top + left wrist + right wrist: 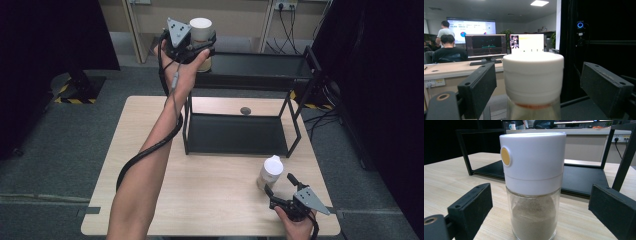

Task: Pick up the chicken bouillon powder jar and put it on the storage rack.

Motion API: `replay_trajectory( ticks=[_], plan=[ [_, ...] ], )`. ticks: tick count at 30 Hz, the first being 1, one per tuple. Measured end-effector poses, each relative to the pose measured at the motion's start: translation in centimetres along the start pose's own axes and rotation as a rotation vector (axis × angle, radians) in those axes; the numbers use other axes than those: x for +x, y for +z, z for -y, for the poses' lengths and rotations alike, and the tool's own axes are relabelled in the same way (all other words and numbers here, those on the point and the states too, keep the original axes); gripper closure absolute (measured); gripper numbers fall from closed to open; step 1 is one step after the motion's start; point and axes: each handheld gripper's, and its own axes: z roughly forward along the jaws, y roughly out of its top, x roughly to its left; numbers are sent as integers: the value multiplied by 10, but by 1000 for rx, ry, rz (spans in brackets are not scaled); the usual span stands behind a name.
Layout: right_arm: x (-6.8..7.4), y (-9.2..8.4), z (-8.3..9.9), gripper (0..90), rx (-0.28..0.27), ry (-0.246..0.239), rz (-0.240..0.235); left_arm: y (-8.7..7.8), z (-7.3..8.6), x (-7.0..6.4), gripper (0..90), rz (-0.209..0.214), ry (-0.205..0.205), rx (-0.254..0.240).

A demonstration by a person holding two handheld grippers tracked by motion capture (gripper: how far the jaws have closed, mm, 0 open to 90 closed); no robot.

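So the wooden counter [210, 200] takes up most of the high view, and toward its 12 o'clock end stands a black two-tier metal shelf [250, 100] with a dark tray on top and another down at counter level. There's a small grey round thing [245, 110] lying on the counter behind the lower tray, can't tell what it is. Up at the top tier's 9 o'clock end sits a white-capped jar [201, 37], clear glass below the cap, and the left claw [200, 47] is right there around it, held up by the person's outstretched left arm with the cable trailing down the forearm. In the left gripper view that jar [533, 75] stands dead centre between the two black jaws, with a visible gap on both sides, so the pads aren't pressing on it: wide open, holding nothing. Down at the counter's 5 o'clock corner there's a second jar [270, 172], a white-lidded shaker standing upright, just off the shelf's front leg. The right claw [280, 186] sits right behind it at 5 o'clock. The right gripper view shows this shaker [533, 182] with a yellow button on the lid and tan powder inside, between jaws spread well clear of the glass, so that claw is open and empty too.
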Motion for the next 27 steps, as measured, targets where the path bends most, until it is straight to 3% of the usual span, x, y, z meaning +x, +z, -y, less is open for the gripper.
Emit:
replay_trajectory(
  ticks=[7, 17, 27],
  plan=[
    [0, 0, 0, 54, 1, -1, -1, -20, 16, 0, 126, 29, 1, -31],
    [0, 0, 0, 54, 1, -1, -1, -53, 44, -9, 130, 61, 42, -51],
    [0, 0, 0, 54, 2, -1, 0, -84, 82, -11, 137, 123, 26, -47]
  ],
)
